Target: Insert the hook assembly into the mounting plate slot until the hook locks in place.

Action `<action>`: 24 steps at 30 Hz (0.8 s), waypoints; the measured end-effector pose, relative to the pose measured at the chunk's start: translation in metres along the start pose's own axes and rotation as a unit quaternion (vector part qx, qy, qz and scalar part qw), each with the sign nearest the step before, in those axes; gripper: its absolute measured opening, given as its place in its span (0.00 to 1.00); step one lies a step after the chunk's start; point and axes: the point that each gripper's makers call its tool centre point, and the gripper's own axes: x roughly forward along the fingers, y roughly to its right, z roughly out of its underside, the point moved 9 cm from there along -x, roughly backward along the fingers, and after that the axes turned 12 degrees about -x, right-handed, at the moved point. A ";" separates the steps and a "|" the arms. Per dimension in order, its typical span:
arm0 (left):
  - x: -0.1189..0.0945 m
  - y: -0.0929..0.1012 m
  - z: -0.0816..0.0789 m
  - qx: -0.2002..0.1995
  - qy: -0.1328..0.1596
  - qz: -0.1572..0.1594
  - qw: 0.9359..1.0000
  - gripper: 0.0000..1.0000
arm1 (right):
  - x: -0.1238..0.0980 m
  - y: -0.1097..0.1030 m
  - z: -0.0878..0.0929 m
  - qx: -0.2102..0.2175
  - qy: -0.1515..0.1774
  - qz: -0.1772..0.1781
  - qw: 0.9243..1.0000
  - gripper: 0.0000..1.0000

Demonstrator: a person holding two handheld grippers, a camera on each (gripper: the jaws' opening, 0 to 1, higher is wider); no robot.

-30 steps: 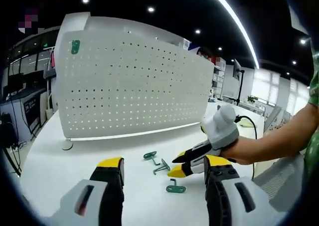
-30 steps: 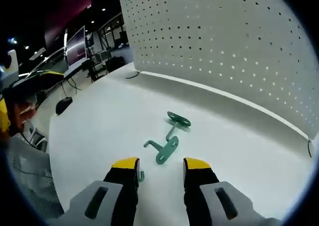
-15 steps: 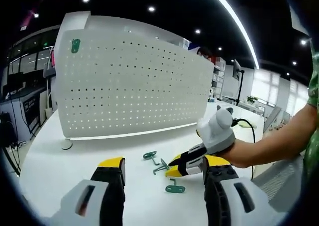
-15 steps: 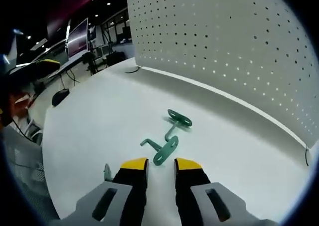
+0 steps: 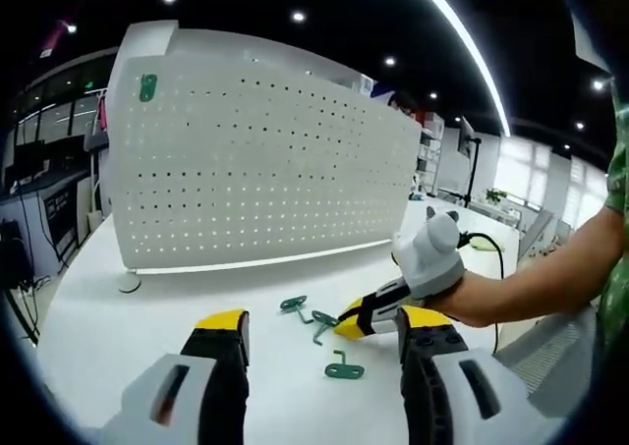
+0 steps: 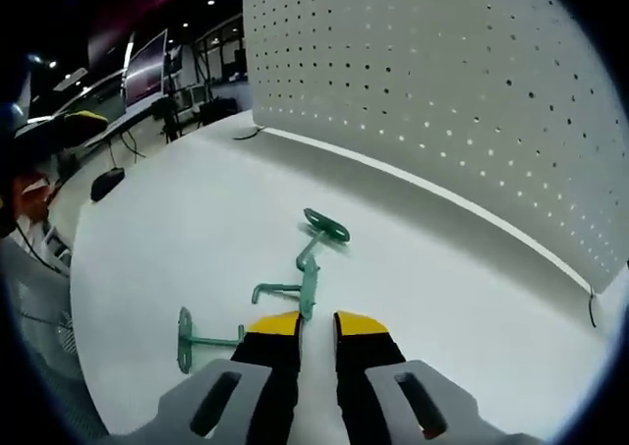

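Three green metal hooks lie on the white table. My right gripper (image 6: pixel 307 324) is shut on the middle hook (image 6: pixel 309 286), whose plate stands on edge between the yellow tips. A second hook (image 6: pixel 325 226) lies just beyond it and a third hook (image 6: pixel 183 339) lies to the left. In the left gripper view the right gripper (image 5: pixel 362 318) comes in from the right, holding that hook (image 5: pixel 321 321), with one hook (image 5: pixel 293 305) beyond and another (image 5: pixel 344 369) nearer. My left gripper (image 5: pixel 322 319) hangs open above the table. A green plate (image 5: pixel 147 88) sits high on the pegboard.
A tall white pegboard (image 5: pixel 265 160) stands upright across the back of the table (image 5: pixel 118 327). A person's arm (image 5: pixel 531 288) reaches in from the right. A black cable (image 5: pixel 486 237) lies at the far right, and office desks with monitors (image 6: pixel 147 82) stand beyond the table.
My right gripper has moved forward and shut on the middle hook, tipping its plate up on edge. The left gripper has stayed where it was, still open.
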 end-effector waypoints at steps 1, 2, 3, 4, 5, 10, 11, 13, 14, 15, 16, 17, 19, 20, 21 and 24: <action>0.000 0.000 0.000 0.000 0.000 0.000 1.000 0.63 | 0.000 0.000 0.000 0.000 0.000 0.000 1.000 0.11; 0.000 0.000 0.000 0.000 0.000 0.000 1.000 0.63 | 0.000 0.000 0.000 -0.002 -0.001 0.000 1.000 0.11; 0.000 0.000 0.000 0.000 -0.001 0.001 1.000 0.62 | 0.000 0.000 0.000 -0.005 0.000 0.001 1.000 0.10; 0.000 0.000 0.000 0.000 -0.001 0.001 1.000 0.62 | 0.000 0.000 0.000 -0.006 0.000 0.001 1.000 0.10; 0.000 0.000 0.000 0.000 0.000 0.002 1.000 0.62 | 0.001 0.000 0.000 -0.007 0.003 -0.001 1.000 0.10; 0.000 0.000 0.000 -0.001 -0.001 0.001 1.000 0.62 | 0.004 -0.002 -0.003 -0.014 0.009 -0.006 1.000 0.08; 0.000 0.000 0.000 -0.002 -0.001 0.001 1.000 0.62 | 0.004 -0.002 -0.003 -0.017 0.009 -0.007 1.000 0.07; 0.000 0.000 -0.001 -0.002 0.000 0.001 1.000 0.61 | 0.004 -0.002 -0.004 -0.020 0.009 -0.007 1.000 0.07; 0.000 0.000 -0.001 -0.002 -0.001 0.001 1.000 0.61 | 0.004 -0.002 -0.004 -0.021 0.009 -0.007 1.000 0.06; 0.000 0.000 -0.001 -0.002 -0.001 0.001 1.000 0.61 | 0.004 -0.003 -0.004 -0.021 0.010 -0.007 1.000 0.06; 0.000 0.000 -0.001 -0.003 -0.001 0.001 1.000 0.61 | 0.004 -0.003 -0.003 -0.018 0.011 -0.007 1.000 0.06; 0.000 0.000 -0.001 -0.003 -0.001 0.001 1.000 0.61 | 0.004 -0.003 -0.003 -0.017 0.011 -0.007 1.000 0.06; 0.000 0.000 -0.001 -0.003 -0.002 0.002 1.000 0.61 | 0.004 -0.003 -0.002 -0.015 0.014 -0.008 1.000 0.05; 0.000 0.000 0.000 -0.003 -0.002 0.002 1.000 0.61 | 0.003 -0.003 -0.002 -0.014 0.014 -0.010 1.000 0.04; 0.001 0.000 0.000 -0.003 -0.003 0.002 1.000 0.61 | 0.003 -0.003 -0.002 -0.011 0.015 -0.011 1.000 0.02; 0.001 0.001 0.000 -0.002 -0.005 0.003 1.000 0.61 | 0.003 -0.001 -0.002 -0.008 0.014 -0.010 1.000 0.02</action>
